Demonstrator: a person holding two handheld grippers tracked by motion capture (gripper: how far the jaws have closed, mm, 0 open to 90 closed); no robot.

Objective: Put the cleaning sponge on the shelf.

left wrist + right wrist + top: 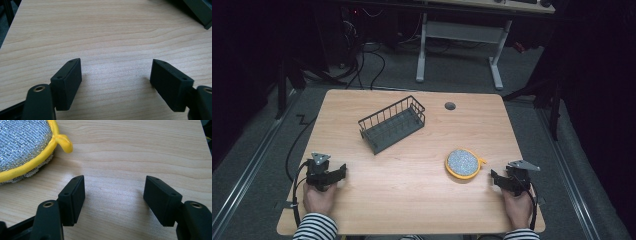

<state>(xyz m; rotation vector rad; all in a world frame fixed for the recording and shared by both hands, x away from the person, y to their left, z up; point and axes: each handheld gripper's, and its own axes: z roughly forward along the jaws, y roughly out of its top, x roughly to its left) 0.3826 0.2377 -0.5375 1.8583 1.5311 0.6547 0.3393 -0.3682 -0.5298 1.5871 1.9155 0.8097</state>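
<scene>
**Both grippers spread & empty at near edge; scrubber near R one**

From my remote seat: L gripper (pixel 343 171) sits by the near-left corner of the tabletop (pixel 412 200), held in the person's left hand (pixel 318 198), striped sleeve (pixel 315 227) behind it. In the left gripper view its jaws stand wide apart w/ nothing but bare wood between them, low over the surface; can't tell if they touch it. Grey 3-cornered plate on top, cable trailing off the left edge.

R gripper (pixel 493 176) is by the near-right corner, in the right hand (pixel 517 207). Jaws also spread wide, nothing between them, per the right gripper view (pixel 113 195).

Round scrubber pad (pixel 462 162), silver mesh w/ yellow rim & a small yellow loop, lies flat on the tabletop's right half, nearer the near edge than the far one. It's just beside the R gripper, to that gripper's left, not touching. In the right gripper view the pad (pixel 22 147) sits up-left of the left jaw, loop pointing toward the gap.

Dark wire basket (pixel 392 125) stands upright around mid-table toward the far edge, set at an angle to the edges, well apart from both grippers & the pad. A corner of it shows top right in the left gripper view (pixel 200 11). Small round cable hole (pixel 450 106) near the far edge, right of the basket.
</scene>
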